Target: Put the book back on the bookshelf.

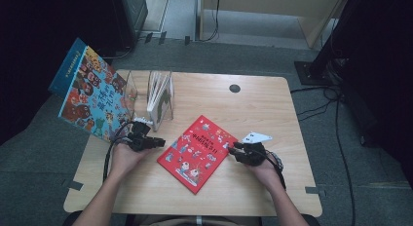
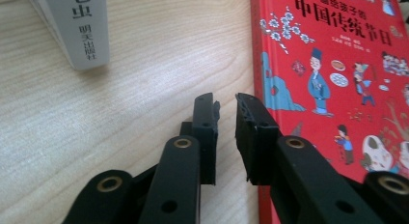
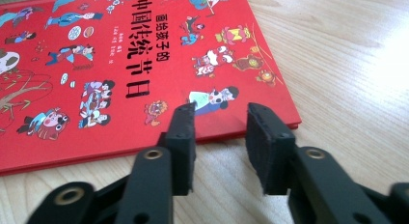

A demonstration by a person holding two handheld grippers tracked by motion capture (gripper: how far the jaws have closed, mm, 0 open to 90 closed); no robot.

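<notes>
Lying flat at the table's (image 1: 272, 187) centre, the red book (image 1: 197, 153) is flanked by the left tool (image 1: 158, 141) and right tool (image 1: 235, 148), both narrowed but empty, so gripping and lifting remain undone.

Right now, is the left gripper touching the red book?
Cannot tell. In the left gripper view, the left gripper sits at the red book edge, jaws nearly closed, with no clear gap or contact.
</notes>
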